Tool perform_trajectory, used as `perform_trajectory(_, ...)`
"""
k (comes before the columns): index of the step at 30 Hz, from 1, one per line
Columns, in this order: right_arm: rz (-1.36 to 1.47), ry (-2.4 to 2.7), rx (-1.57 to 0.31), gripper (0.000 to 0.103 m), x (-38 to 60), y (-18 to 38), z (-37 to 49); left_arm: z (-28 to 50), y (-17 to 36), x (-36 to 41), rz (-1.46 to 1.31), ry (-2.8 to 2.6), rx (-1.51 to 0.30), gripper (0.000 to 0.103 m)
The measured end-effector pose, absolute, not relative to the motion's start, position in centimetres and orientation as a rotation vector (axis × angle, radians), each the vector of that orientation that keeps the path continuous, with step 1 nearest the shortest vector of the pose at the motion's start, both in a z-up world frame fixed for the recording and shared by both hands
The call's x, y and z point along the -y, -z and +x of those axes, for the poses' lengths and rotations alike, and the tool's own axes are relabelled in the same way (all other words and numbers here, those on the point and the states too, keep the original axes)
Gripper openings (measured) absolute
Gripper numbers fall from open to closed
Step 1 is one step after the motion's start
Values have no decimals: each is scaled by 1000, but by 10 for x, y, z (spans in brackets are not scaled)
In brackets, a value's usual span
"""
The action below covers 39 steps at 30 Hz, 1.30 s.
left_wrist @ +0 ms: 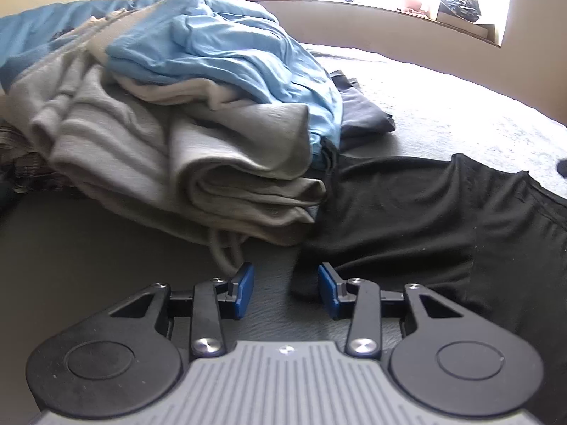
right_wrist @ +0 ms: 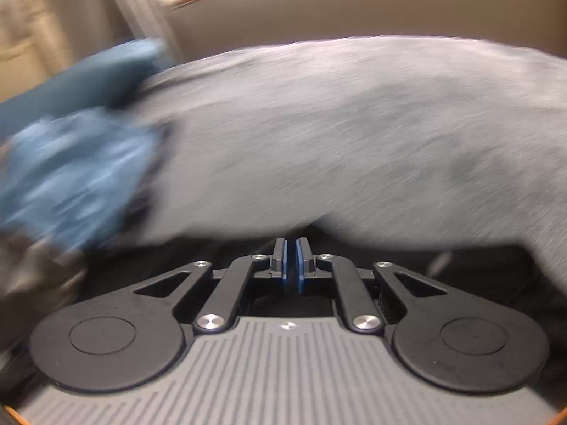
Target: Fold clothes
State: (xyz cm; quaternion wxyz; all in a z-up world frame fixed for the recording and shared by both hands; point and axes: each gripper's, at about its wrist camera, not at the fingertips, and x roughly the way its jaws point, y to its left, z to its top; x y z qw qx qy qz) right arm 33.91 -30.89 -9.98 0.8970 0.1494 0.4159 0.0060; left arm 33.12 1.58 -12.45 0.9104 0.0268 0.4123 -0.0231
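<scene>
Jaws: left gripper parted beside black garment; right gripper closed, blurred bedspread.

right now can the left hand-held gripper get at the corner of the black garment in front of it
Probably yes. The left hand-held gripper is open, and the black garment has its near corner right at the right-side pad, with only bare bed surface around. The grey pile sits beside, not across.

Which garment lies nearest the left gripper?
The black garment, spread flat beside the left gripper; the folded grey one and light blue one sit farther back.
</scene>
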Motion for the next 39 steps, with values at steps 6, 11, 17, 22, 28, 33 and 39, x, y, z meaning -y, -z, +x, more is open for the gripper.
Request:
perform_trajectory(6, 205, -257, -948, 6, 199, 110, 287, 319, 118, -20, 93, 55, -858, 41)
perform_trajectory(11, 127, -296, -973, 6, 146, 134, 281, 310, 114, -26, 76, 57, -869, 43)
perform_trajectory(17, 198, -316, -918, 8, 134, 119, 245, 300, 105, -36, 55, 57, -881, 53)
perform_trajectory(22, 394, -174, -934, 12, 159, 114, 207, 285, 99, -30, 74, 113, -877, 61)
perform_trajectory(28, 566, 6, -948, 18, 192, 113, 162, 265, 87, -11, 82, 217, -908, 64)
perform_trajectory(33, 608, 87, -943, 18, 214, 111, 134, 250, 79, 7, 117, 274, -901, 68)
perform_trajectory(39, 509, 73, -894, 19, 239, 124, 142, 243, 89, 50, 224, 331, -884, 67)
